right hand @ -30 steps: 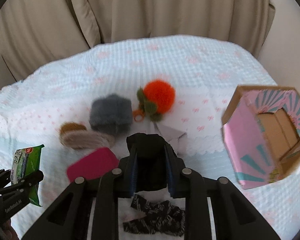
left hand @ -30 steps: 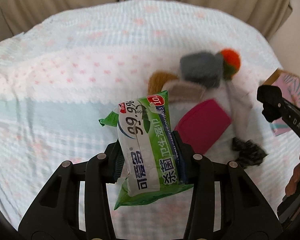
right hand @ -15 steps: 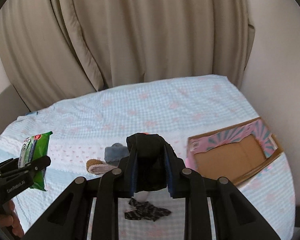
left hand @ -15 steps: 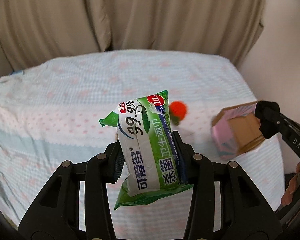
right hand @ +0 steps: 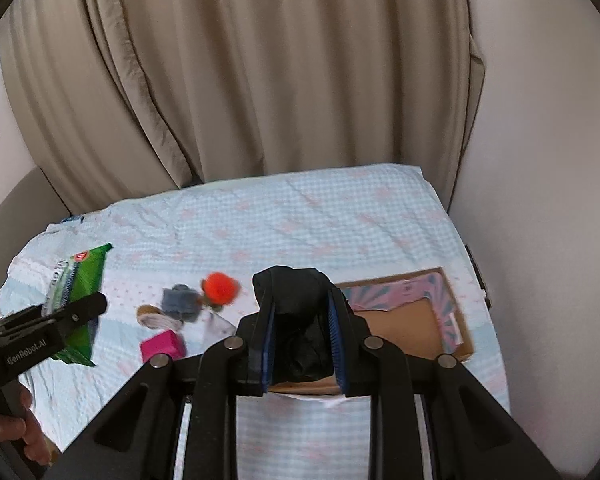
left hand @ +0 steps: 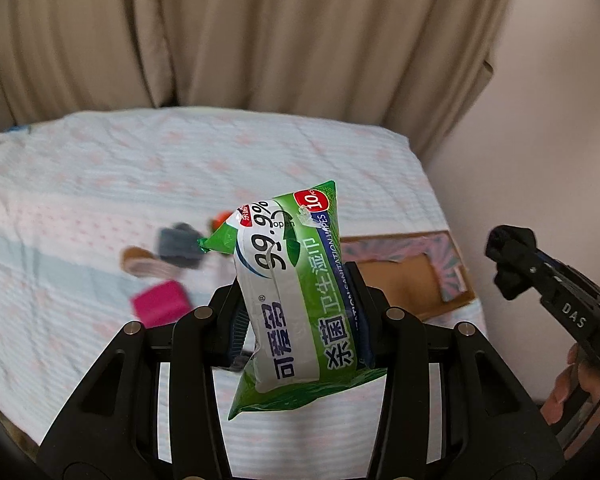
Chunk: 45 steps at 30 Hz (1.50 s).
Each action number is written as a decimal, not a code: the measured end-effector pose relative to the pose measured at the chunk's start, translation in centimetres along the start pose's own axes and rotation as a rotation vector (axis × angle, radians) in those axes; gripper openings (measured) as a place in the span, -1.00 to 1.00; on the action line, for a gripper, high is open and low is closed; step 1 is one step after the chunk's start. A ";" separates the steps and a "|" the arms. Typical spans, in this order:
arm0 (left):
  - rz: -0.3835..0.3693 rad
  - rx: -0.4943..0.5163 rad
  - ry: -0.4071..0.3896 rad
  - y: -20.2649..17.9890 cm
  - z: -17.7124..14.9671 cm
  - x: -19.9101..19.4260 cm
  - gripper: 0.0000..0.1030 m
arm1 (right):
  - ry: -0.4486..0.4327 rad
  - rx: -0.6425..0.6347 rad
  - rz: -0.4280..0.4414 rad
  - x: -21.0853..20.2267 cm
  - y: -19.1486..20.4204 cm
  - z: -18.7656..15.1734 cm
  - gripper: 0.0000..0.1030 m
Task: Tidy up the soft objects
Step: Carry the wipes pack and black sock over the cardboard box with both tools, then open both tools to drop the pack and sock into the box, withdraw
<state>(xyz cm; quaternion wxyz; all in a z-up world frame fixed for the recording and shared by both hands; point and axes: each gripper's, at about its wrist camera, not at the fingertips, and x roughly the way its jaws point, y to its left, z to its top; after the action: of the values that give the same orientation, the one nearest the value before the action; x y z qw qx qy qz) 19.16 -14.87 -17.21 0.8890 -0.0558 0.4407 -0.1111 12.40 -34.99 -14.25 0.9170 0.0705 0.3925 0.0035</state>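
The left tool (left hand: 300, 316) clenches the green plastic wipes pack (left hand: 296, 292) mid-frame; the right tool (right hand: 302, 340) grasps a black soft cloth (right hand: 300, 320), probably for the pink cardboard box (right hand: 444, 320) at right.

Wipes pack (left hand: 300, 304): "99.9%", "10"; right claw (left hand: 512, 264) seemingly "DAS".

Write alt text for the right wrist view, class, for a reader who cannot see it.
The right gripper is shut on a black cloth, held above a bed beside an open pink cardboard box. At left, the left gripper holds a green wipes pack; an orange pompom, grey, tan and magenta soft items lie on the checked bedspread before beige curtains.
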 end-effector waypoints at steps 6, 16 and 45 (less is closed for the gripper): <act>-0.038 0.031 0.105 -6.6 -0.8 6.3 -0.23 | 0.086 -0.009 0.013 3.3 -5.8 0.2 -0.57; -0.058 0.040 0.320 -11.3 -1.7 19.1 -0.23 | 0.249 0.030 0.040 13.5 -11.9 -0.6 -0.57; 0.045 0.169 0.526 -12.1 -4.0 31.3 0.99 | 0.465 0.139 0.126 26.0 -16.2 -3.0 1.00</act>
<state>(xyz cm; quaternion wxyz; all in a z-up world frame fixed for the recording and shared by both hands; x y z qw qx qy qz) 32.54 -34.32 -41.38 0.7478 0.0591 0.6466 -0.1385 27.42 -49.06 -37.18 0.7929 0.1552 0.5872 0.0499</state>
